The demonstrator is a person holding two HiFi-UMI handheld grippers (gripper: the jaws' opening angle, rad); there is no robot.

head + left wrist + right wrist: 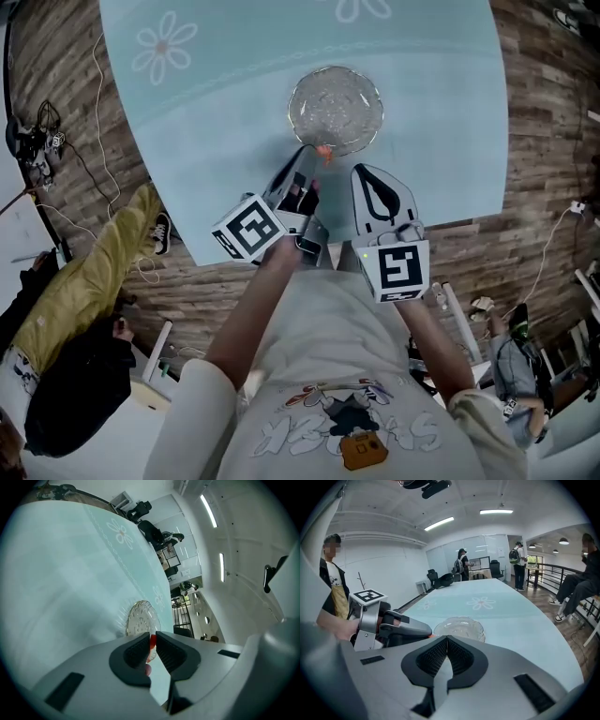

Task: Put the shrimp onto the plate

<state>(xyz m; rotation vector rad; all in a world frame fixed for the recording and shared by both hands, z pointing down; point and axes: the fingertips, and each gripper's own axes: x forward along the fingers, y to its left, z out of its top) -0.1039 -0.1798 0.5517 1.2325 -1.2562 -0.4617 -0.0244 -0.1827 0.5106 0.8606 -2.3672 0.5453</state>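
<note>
Left claw tight on shrimp

Head cam is looking steeply down from above the person onto the surface. Left claw cam is riding rolled sideways, looking along its jaws and sitting close to the plate. Right claw cam is looking level across the surface into the room, catching the left claw too. All three are sharing the plate.

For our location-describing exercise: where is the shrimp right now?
The shrimp is pinched between the fingers of the left gripper, centre of the head view, at the glass plate's near rim, left of the right gripper.
</note>
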